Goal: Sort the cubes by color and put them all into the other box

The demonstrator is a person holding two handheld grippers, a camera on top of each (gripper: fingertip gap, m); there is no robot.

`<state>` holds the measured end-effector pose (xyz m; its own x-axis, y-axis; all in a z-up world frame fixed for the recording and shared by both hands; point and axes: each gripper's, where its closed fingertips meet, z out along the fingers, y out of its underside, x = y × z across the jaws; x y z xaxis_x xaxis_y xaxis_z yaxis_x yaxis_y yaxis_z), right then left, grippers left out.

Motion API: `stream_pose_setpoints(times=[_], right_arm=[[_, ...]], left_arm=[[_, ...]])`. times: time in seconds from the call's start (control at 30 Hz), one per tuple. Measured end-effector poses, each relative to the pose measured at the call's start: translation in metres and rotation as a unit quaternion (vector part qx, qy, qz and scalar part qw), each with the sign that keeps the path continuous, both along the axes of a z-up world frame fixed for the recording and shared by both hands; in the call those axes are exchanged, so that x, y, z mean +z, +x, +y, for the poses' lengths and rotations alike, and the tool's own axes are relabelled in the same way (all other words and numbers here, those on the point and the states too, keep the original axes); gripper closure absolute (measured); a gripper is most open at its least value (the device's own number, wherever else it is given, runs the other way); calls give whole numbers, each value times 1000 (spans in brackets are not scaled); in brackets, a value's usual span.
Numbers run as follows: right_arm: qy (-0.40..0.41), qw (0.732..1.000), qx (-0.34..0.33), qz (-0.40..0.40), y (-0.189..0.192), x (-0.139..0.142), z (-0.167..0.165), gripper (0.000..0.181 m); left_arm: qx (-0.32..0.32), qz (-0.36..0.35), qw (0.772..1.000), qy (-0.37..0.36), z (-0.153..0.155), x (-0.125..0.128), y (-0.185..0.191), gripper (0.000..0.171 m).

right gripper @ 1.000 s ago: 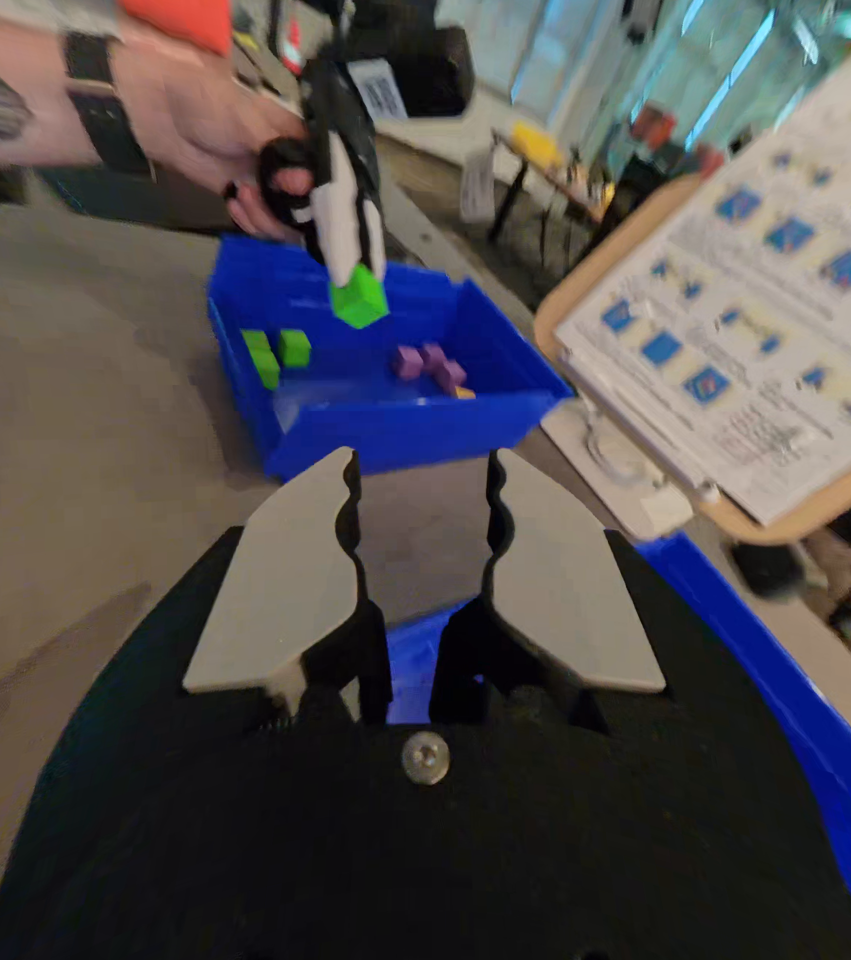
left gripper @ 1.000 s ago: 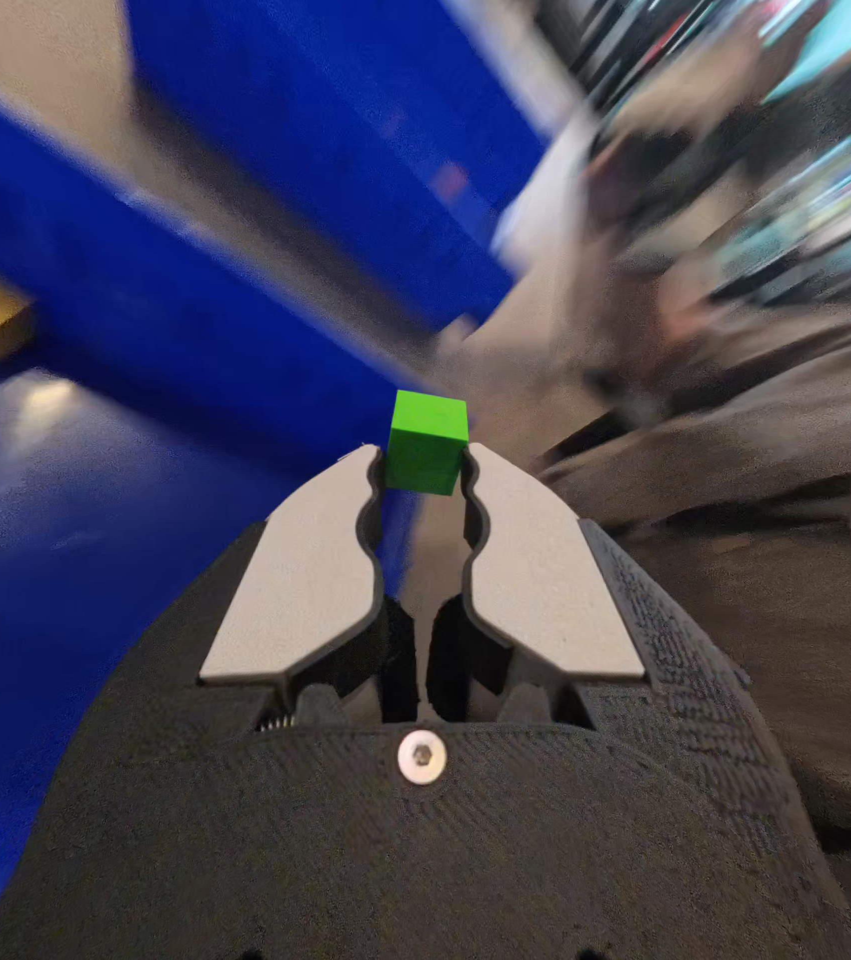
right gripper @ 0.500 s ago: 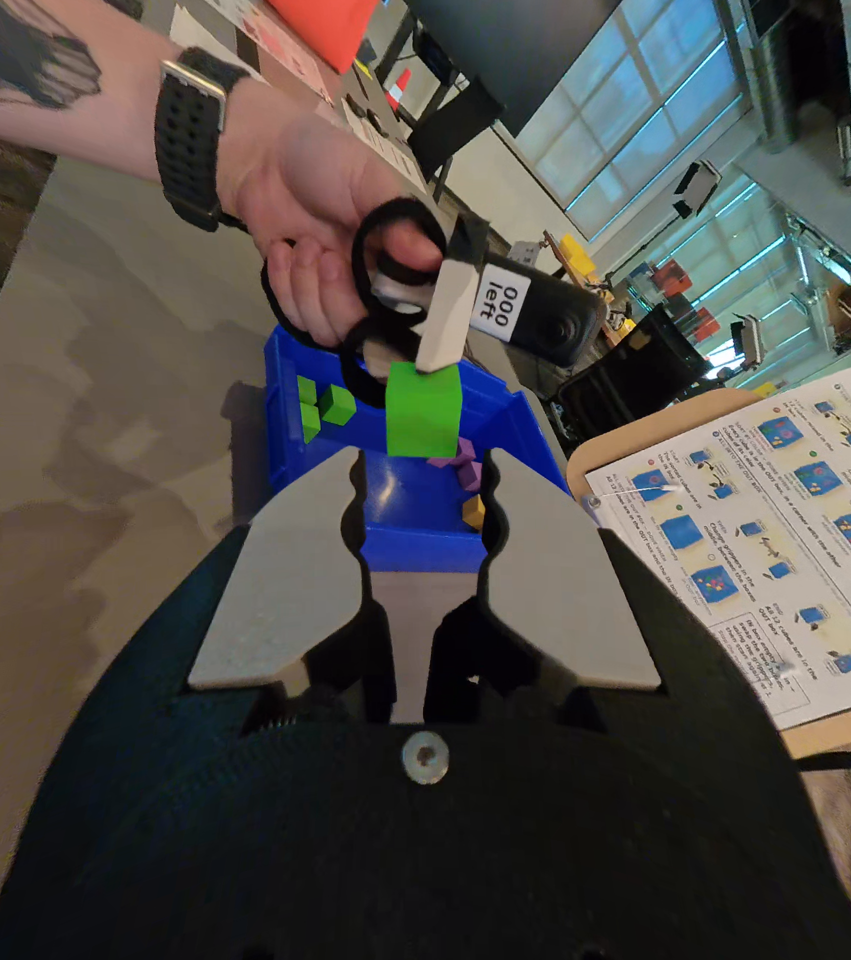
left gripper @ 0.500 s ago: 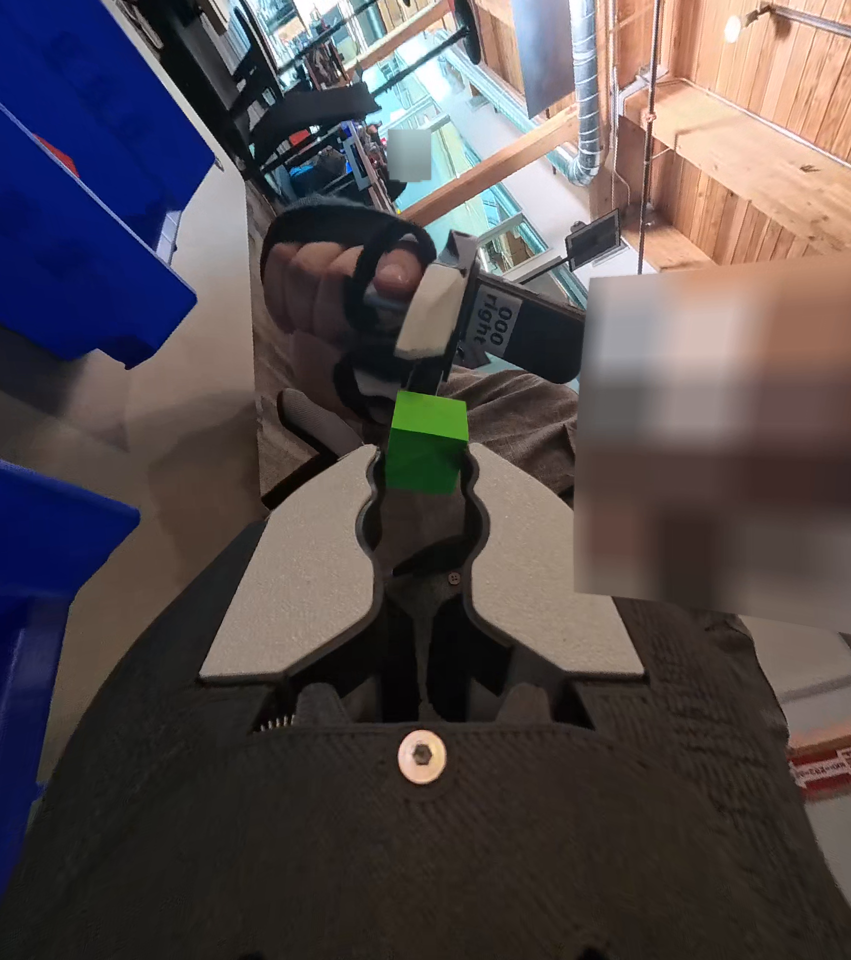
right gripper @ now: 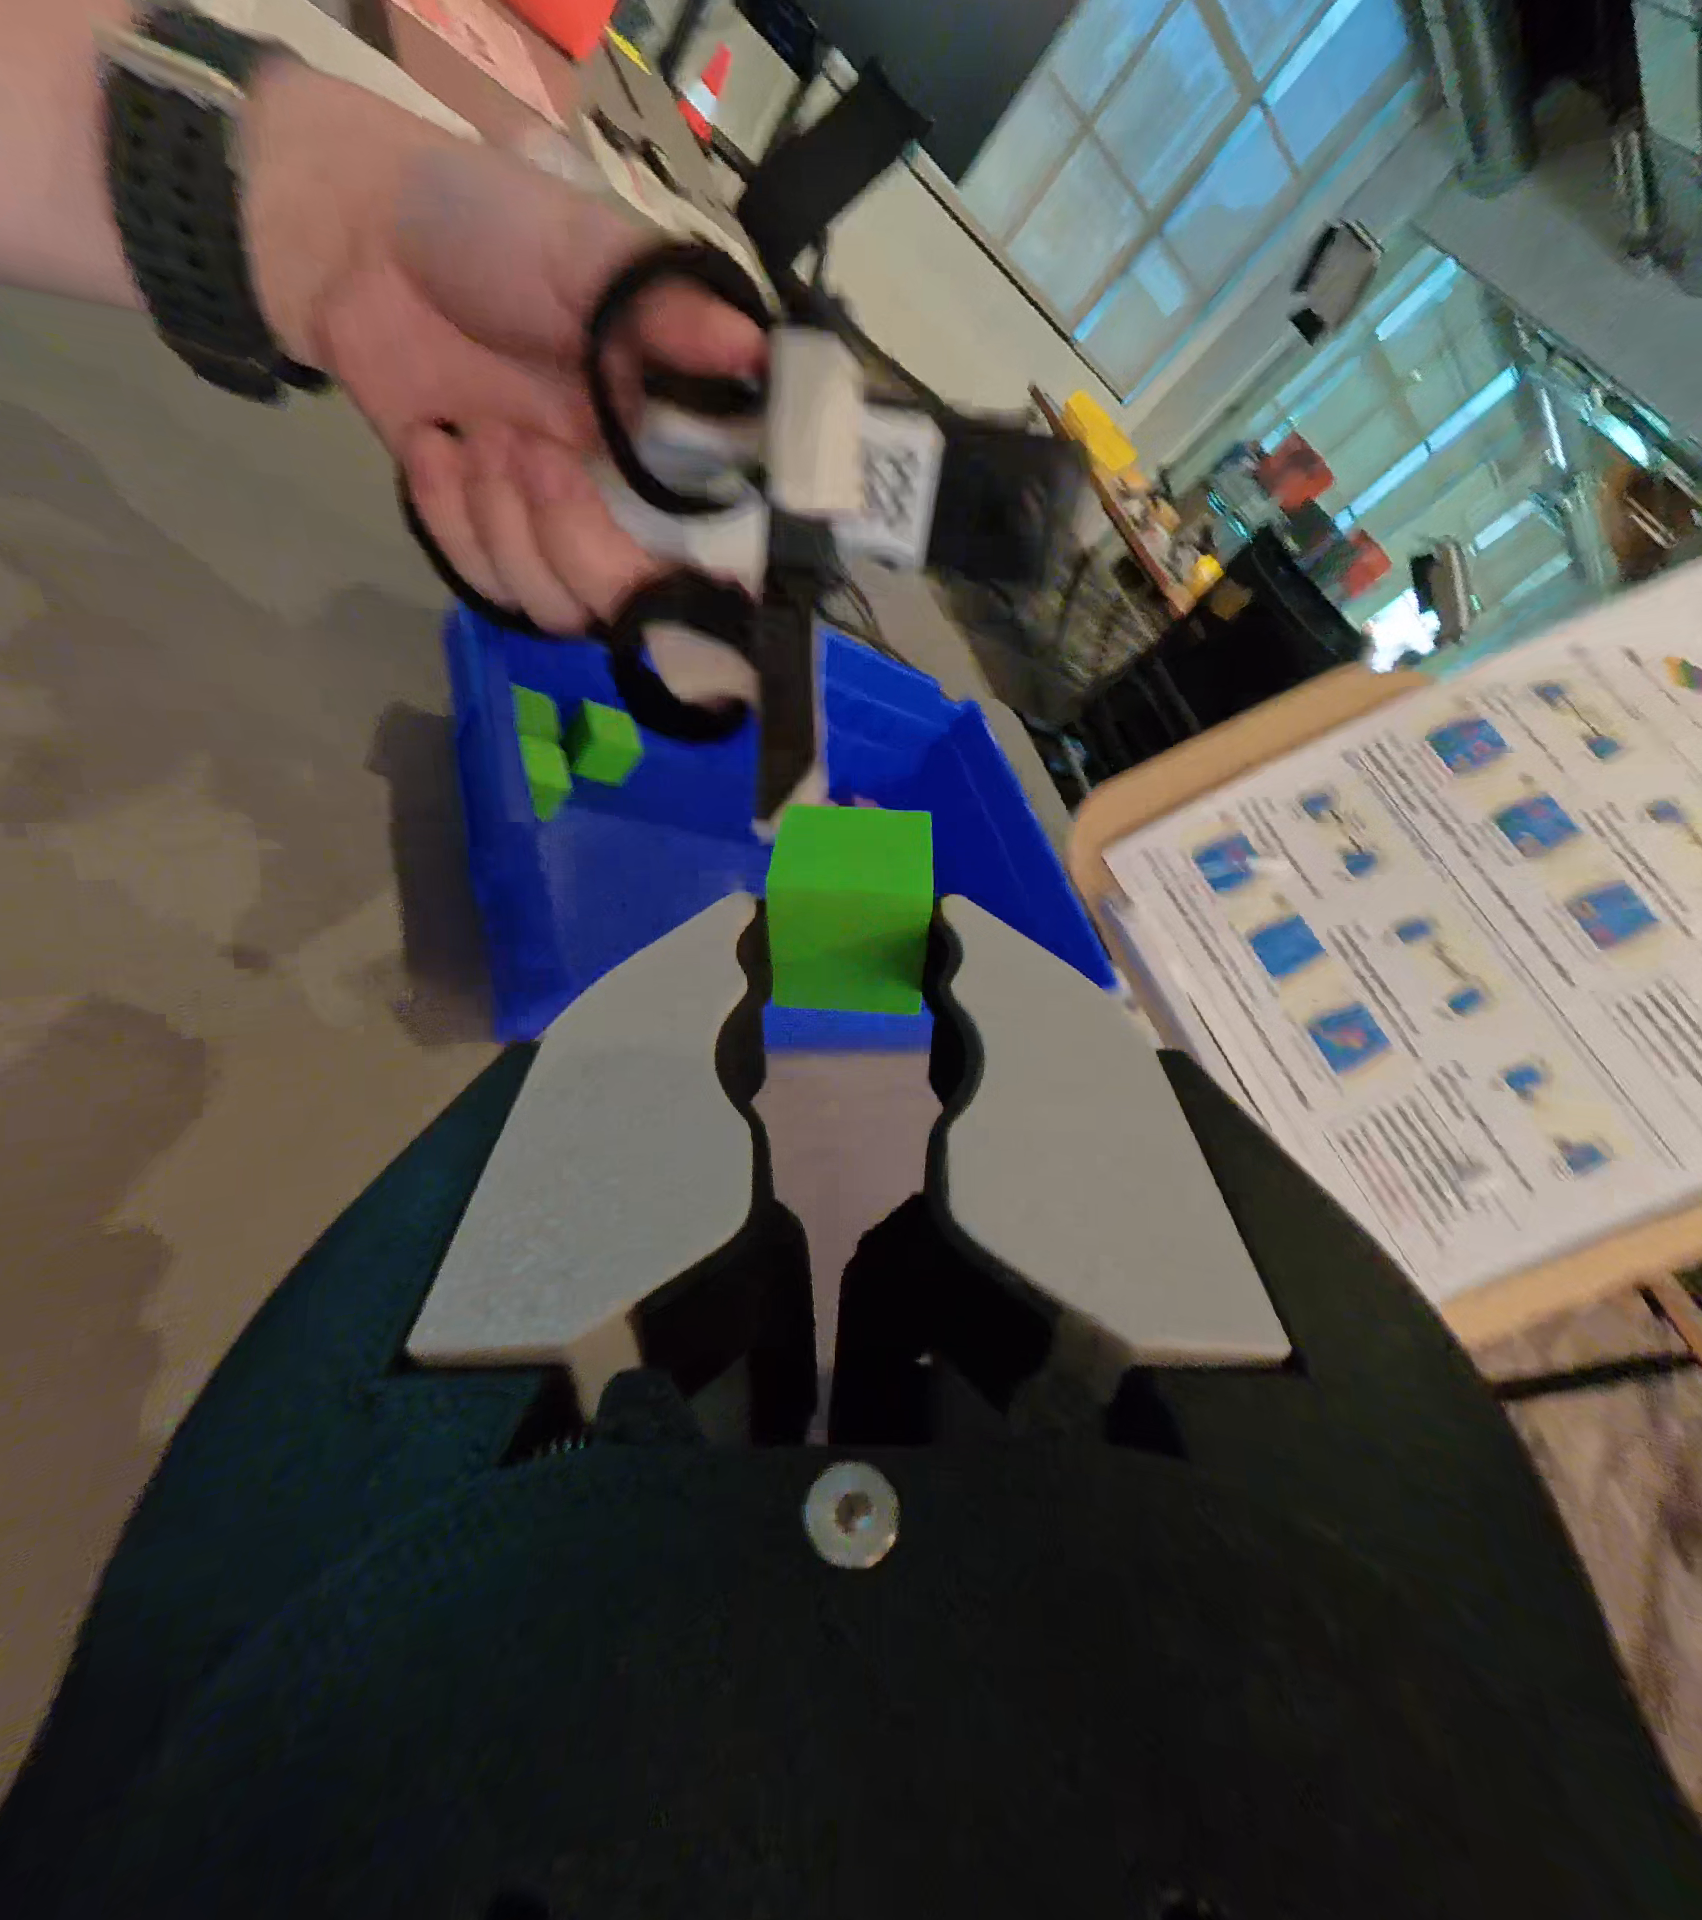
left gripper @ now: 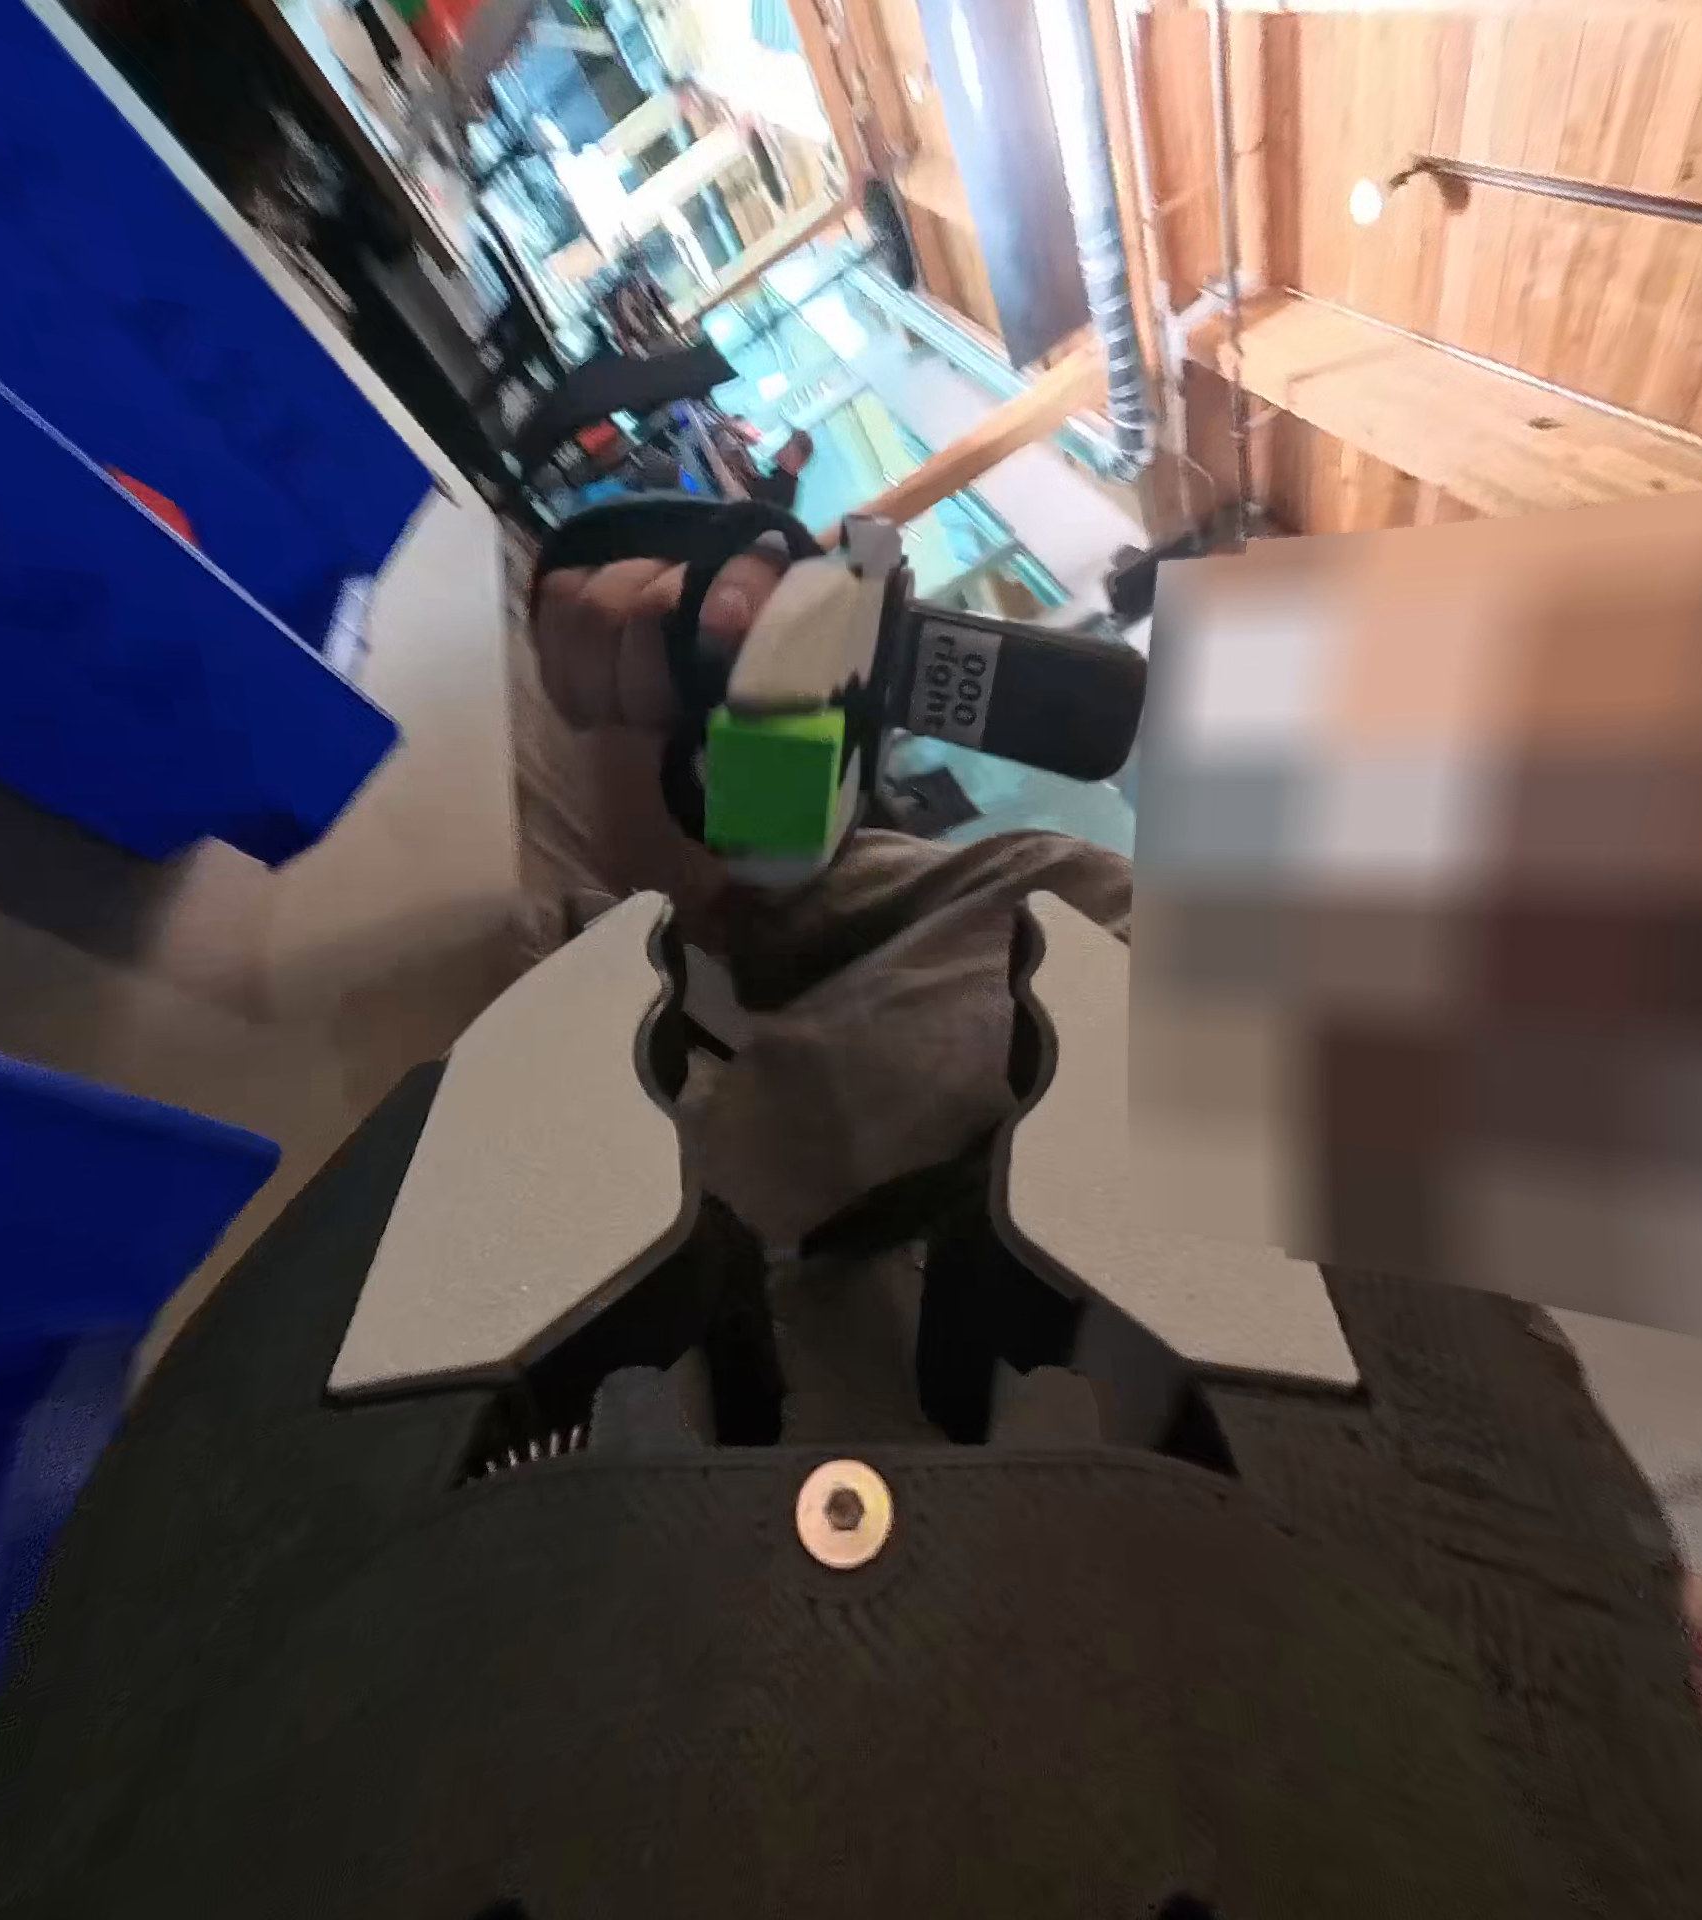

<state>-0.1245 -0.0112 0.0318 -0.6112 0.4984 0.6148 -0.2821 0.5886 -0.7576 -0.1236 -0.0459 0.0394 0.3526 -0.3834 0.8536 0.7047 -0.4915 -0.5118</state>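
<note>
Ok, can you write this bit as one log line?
left hand-held gripper: open, empty | right hand-held gripper: shut on green cube | blue bin: behind, small green cubes inside

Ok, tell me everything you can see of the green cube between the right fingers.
The green cube is a small, bright green block with flat faces and sharp edges, matte, like plastic or painted wood. The right gripper is shut on it: one grey finger presses each side, near the tips, so most of the cube sticks out past them. It sits about square and is held in the air in front of the blue bin. The left gripper is open and apart from it.
</note>
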Motion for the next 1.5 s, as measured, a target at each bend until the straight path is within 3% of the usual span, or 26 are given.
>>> stream_pose_setpoints(times=[0.03, 0.1, 0.2, 0.37, 0.5, 0.57, 0.7, 0.8, 1.0, 1.13, 1.27, 1.43, 1.5], right_arm=[[1, 1000, -21, -13, -4, 3, 20, 153], [3, 995, -68, -70, -14, 3, 67, 153], [48, 968, -135, -205, -20, -26, 135, 153], [181, 893, -195, -363, -17, -98, 208, 153], [245, 851, -190, -424, -15, -144, 225, 153], [256, 839, -190, -441, -17, -159, 227, 153], [277, 809, -199, -478, -18, -180, 234, 153], [293, 788, -204, -502, -13, -185, 236, 153], [324, 735, -227, -550, -5, -191, 245, 152], [325, 728, -238, -555, -5, -190, 247, 133], [309, 747, -250, -533, -7, -176, 247, 131], [284, 800, -244, -469, -11, -148, 233, 131], [280, 813, -241, -450, -9, -140, 228, 131]], left_arm=[[30, 31, 999, -8, -1, -2, -7, 110], [86, 103, 991, -23, -4, -5, -19, 109], [165, 211, 963, -45, -13, -7, -31, 110], [328, 387, 859, -70, -34, 8, -64, 115], [376, 478, 787, -104, -51, 22, -76, 115], [395, 508, 760, -93, -55, 30, -76, 115], [408, 567, 701, -144, -72, 25, -85, 115], [408, 586, 681, -163, -83, 21, -91, 115], [328, 586, 694, -261, -97, -22, -105, 115], [220, 547, 731, -343, -102, -56, -105, 128], [119, 541, 691, -464, -120, -99, -124, 125], [-81, 604, 573, -548, -147, -155, -140, 121], [-141, 615, 547, -550, -155, -163, -142, 119]])
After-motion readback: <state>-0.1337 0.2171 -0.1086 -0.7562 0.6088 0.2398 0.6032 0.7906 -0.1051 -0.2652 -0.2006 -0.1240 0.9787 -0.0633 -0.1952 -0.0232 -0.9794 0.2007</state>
